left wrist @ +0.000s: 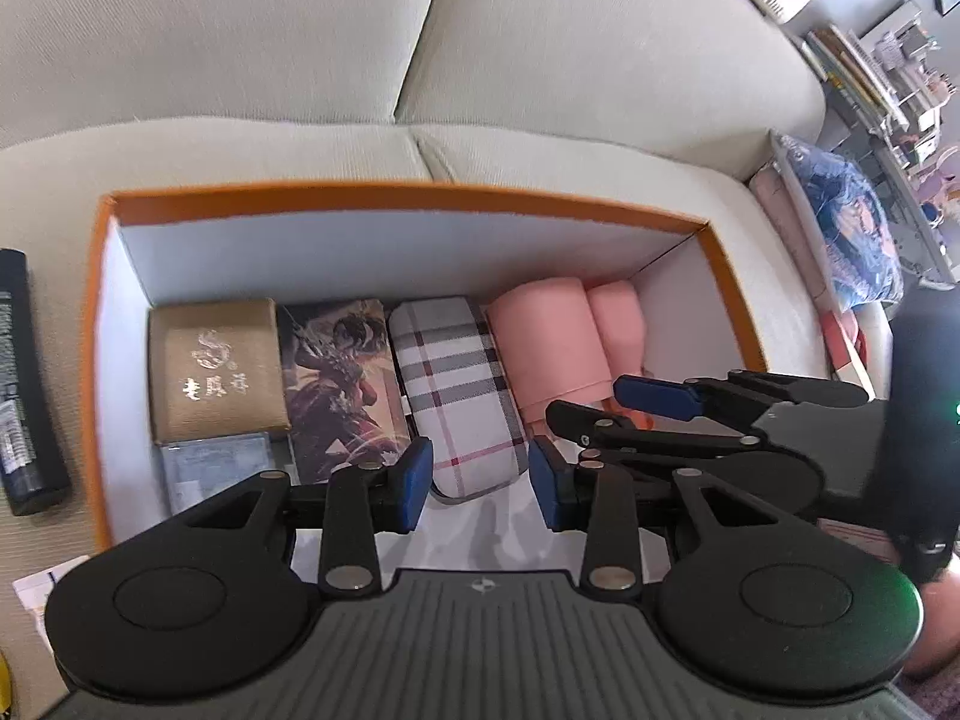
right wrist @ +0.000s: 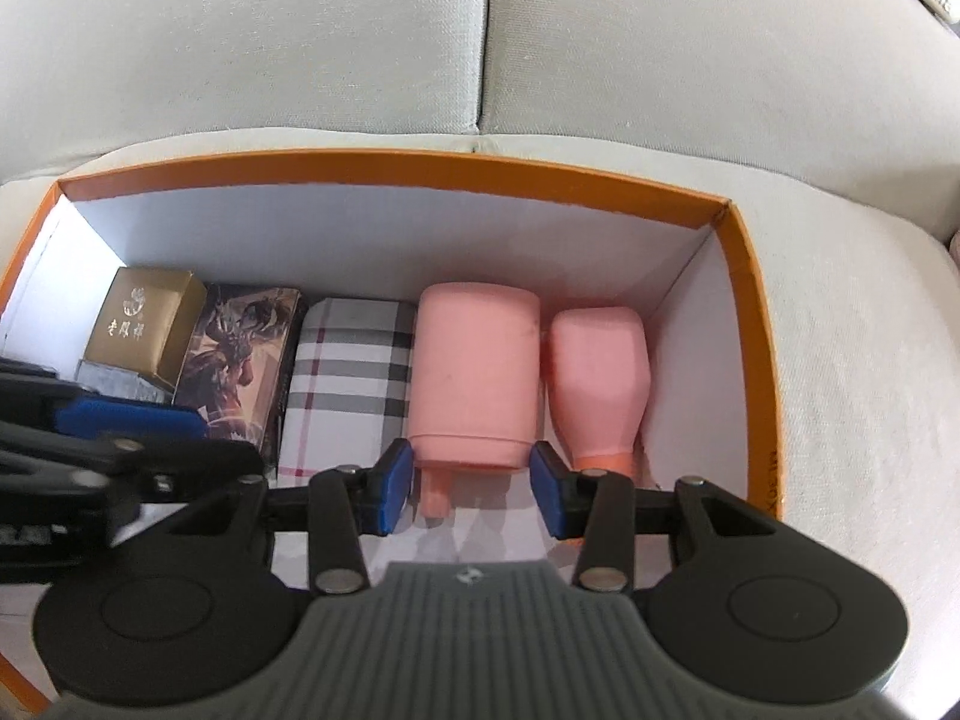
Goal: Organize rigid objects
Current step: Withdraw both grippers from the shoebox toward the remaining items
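An orange box (left wrist: 420, 192) (right wrist: 420, 159) with white walls sits on a sofa. Along its floor lie a gold box (left wrist: 216, 369) (right wrist: 144, 324), an illustrated box (left wrist: 342, 378) (right wrist: 240, 360), a plaid case (left wrist: 450, 378) (right wrist: 354, 372), a large pink bottle (left wrist: 546, 342) (right wrist: 474, 372) and a small pink bottle (left wrist: 618, 330) (right wrist: 600, 372). My left gripper (left wrist: 480, 483) hovers open over the plaid case's near end, its pads flanking it. My right gripper (right wrist: 474, 489) stands open above the large bottle's nozzle, which lies loose between the pads.
A long black flat object (left wrist: 27, 378) lies on the seat left of the box. A clear case (left wrist: 216, 468) sits in front of the gold box. A blue patterned bag (left wrist: 852, 228) rests at the sofa's right end. Cushions (left wrist: 240, 60) rise behind the box.
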Available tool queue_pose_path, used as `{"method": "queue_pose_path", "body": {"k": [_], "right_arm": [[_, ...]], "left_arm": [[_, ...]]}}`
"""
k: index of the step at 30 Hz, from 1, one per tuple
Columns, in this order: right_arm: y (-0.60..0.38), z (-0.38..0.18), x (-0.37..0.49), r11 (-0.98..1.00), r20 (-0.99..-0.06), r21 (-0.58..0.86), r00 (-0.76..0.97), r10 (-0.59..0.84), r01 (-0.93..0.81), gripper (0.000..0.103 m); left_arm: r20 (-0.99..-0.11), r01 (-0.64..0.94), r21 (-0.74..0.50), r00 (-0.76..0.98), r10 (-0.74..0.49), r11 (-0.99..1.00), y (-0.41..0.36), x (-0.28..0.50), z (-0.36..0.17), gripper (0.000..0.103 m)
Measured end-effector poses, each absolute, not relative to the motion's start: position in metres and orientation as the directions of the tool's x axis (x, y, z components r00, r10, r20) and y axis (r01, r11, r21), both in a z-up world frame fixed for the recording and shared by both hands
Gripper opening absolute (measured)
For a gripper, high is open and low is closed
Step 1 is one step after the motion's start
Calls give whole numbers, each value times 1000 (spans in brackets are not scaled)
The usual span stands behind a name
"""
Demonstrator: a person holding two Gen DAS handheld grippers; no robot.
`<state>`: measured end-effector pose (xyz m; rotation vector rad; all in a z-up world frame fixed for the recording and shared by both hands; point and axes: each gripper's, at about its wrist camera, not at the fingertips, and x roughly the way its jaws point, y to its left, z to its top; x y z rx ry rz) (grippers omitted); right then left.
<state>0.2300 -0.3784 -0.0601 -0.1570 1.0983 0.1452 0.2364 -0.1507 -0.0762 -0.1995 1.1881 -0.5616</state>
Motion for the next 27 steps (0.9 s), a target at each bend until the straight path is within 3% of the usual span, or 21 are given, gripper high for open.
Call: {"method": "queue_pose_path", "body": {"k": [4, 15, 27], "right_arm": [[-373, -48, 220, 971, -871, -123, 491, -7, -204, 48], [-338, -25, 168, 987, -819, -94, 574, -3, -129, 51], [-244, -3, 126, 975, -749, 41, 639, 176, -220, 53]], "left_arm": [[-801, 307, -439, 291, -523, 844, -139, 229, -61, 43], [-771, 334, -421, 358, -526, 844, -107, 189, -28, 42], [-768, 220, -394, 454, -451, 892, -11, 139, -11, 39]]}}
